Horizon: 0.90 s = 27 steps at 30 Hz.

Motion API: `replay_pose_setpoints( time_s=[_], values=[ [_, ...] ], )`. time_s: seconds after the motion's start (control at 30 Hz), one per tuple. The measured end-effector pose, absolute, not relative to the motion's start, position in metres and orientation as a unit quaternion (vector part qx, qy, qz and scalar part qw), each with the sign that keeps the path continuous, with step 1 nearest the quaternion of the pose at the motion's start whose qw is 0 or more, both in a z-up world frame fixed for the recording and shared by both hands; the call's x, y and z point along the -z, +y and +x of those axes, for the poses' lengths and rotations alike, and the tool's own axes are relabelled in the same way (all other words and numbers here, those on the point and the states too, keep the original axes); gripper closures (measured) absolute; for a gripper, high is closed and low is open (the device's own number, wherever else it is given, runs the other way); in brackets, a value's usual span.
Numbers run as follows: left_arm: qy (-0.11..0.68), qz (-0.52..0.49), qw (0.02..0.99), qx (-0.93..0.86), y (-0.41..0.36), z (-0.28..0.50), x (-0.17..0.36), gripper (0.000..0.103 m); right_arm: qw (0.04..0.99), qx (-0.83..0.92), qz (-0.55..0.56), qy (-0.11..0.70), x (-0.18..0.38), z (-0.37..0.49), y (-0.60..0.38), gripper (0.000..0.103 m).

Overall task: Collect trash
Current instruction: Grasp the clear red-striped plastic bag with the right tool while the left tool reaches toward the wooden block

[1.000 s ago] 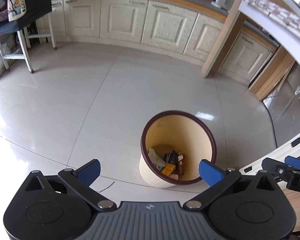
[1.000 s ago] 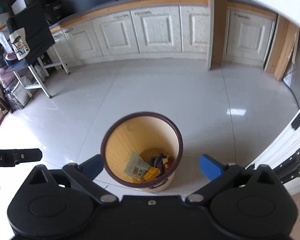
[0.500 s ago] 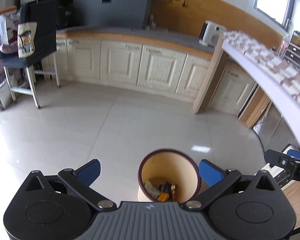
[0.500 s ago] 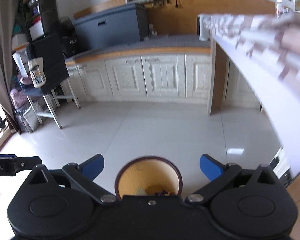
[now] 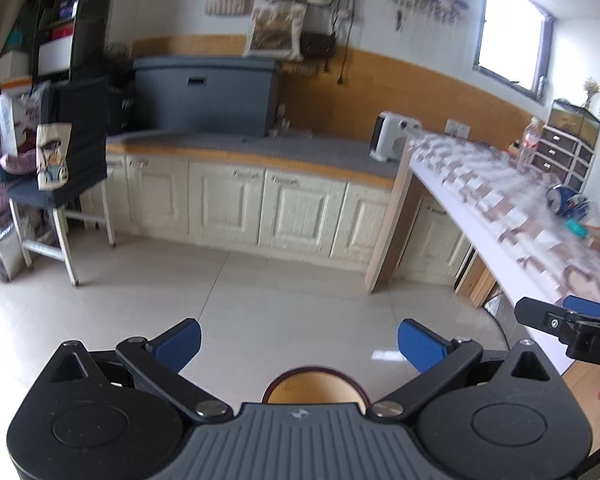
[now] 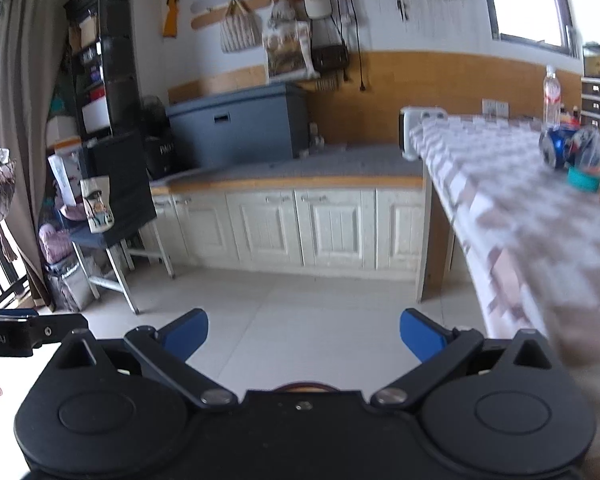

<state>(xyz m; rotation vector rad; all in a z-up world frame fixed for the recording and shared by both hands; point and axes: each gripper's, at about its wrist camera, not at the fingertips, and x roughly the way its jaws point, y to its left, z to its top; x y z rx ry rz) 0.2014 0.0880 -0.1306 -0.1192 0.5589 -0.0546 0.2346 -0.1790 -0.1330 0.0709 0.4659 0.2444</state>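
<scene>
Daylight floods in from the window (image 5: 510, 32) high on the right wall, which is blown out to near white in both views. Below it, the pale floor (image 5: 284, 304) carries a soft sheen and a small bright reflection. Motion blur smears the patterned surface (image 6: 540, 216) beneath the window and softens the wall hangings. Fisheye distortion bends the cabinets (image 5: 260, 208) and darkens the corners.

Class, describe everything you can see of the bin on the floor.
Only the top of the bin shows in the left wrist view: a round dark maroon rim around a cream-yellow inner wall, plastic by its look. It stands upright on the pale tiled floor, low between the open left gripper fingers. Its contents and base are hidden.
</scene>
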Motion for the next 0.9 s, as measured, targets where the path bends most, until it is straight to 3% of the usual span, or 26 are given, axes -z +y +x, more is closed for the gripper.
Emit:
replay_pose_setpoints(
  time_s=[0.57,0.9],
  values=[
    [0.192,-0.04,0.975,0.107,-0.001,0.206,0.068,0.0,0.988,-0.073,0.009,0.138,0.054,0.199,-0.272,0.0],
    [0.173,-0.043,0.969,0.168,-0.079,0.224,0.05,0.0,0.992,-0.019,-0.01,0.125,0.033,0.194,-0.362,0.0]
  ],
)
